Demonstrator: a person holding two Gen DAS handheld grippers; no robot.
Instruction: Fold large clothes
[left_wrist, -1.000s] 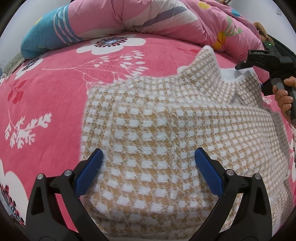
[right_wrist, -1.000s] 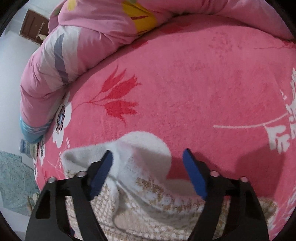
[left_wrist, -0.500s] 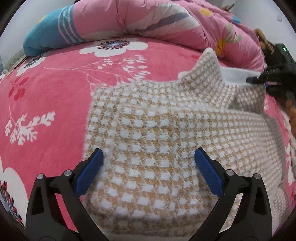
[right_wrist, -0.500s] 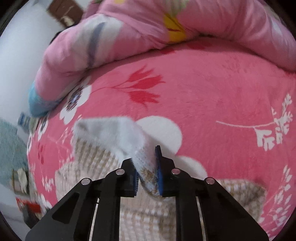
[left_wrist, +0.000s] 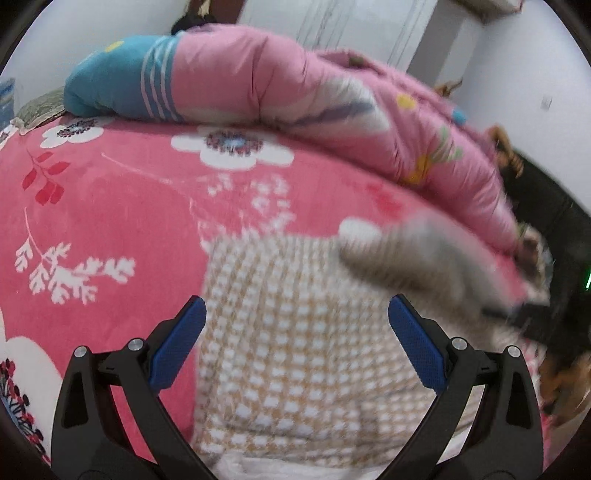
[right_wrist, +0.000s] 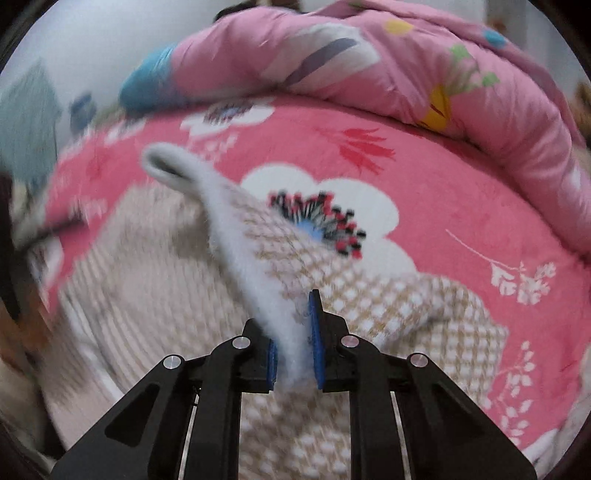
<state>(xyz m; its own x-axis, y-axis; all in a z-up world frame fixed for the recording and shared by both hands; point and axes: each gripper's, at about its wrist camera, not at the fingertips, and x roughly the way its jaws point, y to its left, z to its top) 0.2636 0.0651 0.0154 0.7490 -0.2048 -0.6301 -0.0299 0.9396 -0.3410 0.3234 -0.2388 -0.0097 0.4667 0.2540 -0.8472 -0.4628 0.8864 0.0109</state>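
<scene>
A tan and white checked fleece garment lies on the pink flowered bed cover. My left gripper is open and empty, its blue pads spread above the garment's near part. My right gripper is shut on the garment's white fuzzy sleeve edge and holds it lifted over the body of the garment. The sleeve's cuff hangs in the air. In the left wrist view the lifted sleeve is a blur at the right.
A rolled pink quilt with a blue end lies along the far side of the bed; it also shows in the right wrist view. White walls stand behind. A dark object sits off the bed's right edge.
My right gripper has shut on the sleeve edge and carried it up and across over the garment. The left gripper has stayed open and tilted upward.
</scene>
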